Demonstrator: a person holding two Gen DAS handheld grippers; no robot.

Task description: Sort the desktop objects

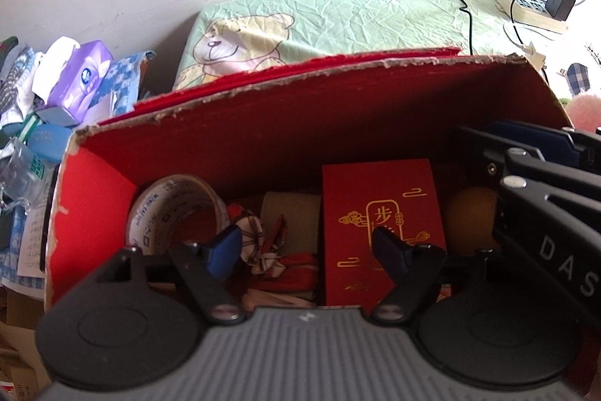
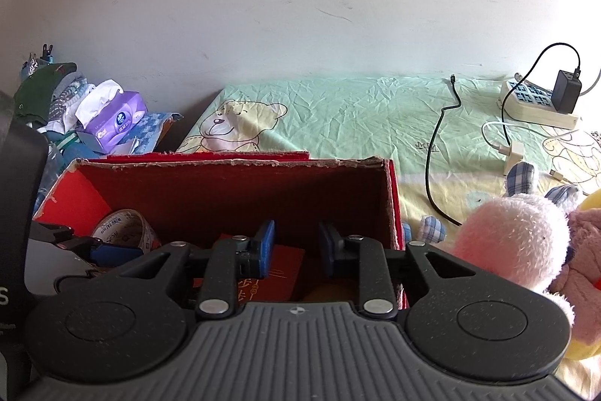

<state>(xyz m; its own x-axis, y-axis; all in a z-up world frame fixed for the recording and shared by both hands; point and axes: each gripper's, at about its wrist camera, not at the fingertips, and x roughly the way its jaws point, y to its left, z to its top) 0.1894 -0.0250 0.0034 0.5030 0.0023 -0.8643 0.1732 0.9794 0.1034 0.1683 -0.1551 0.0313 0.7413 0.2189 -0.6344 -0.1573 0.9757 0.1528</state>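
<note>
my left gripper (image 1: 308, 250) jaws wide apart over red box (image 1: 263, 123), one red envelope (image 1: 379, 224) upright, long axis 12-to-6, one tape roll (image 1: 176, 209) at 9, right gripper (image 2: 295, 250) gapped, empty

The left wrist view is aimed steeply down from close above into an open red cardboard box (image 1: 263, 138). The right wrist view is tilted less, set just beside and slightly further back. The box (image 2: 233, 190), the green bear-print bed sheet (image 2: 357, 115) and the white wall are shared by both.
</note>
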